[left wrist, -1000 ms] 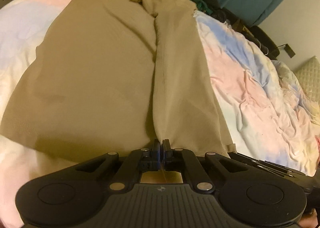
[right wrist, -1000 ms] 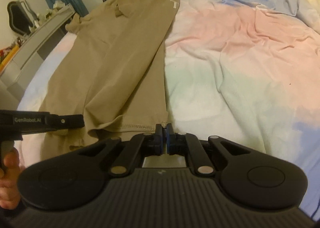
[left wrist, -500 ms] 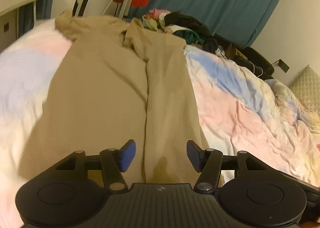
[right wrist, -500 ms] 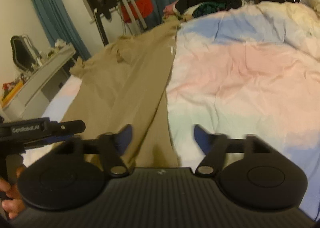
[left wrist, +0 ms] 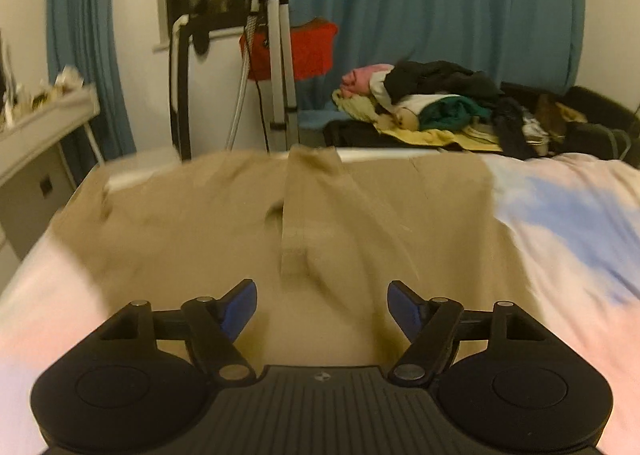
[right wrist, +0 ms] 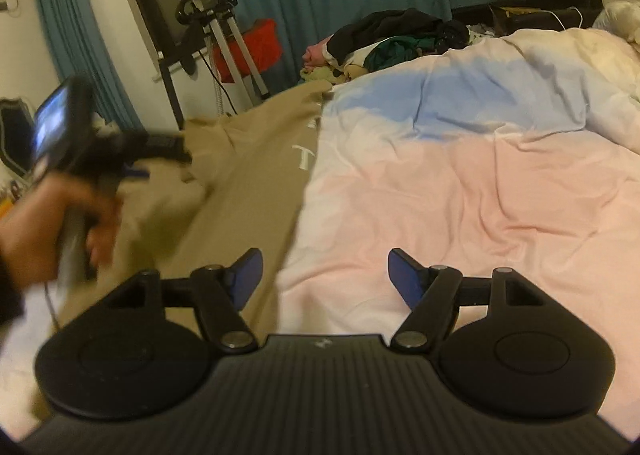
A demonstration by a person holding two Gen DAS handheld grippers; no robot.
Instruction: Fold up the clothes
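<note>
We hold the left gripper (left wrist: 322,301) over the near part of the tan garment (left wrist: 248,223), its blue pads spread wide and holding nothing. The garment lies flat on the left side of the bed (right wrist: 480,195), long axis running from near to far, with a lengthwise fold up its middle. Our right gripper (right wrist: 325,275), equally spread and empty, hangs at the garment's right edge, mostly over bare quilt. We judge the left hand nearer the cloth.
</note>
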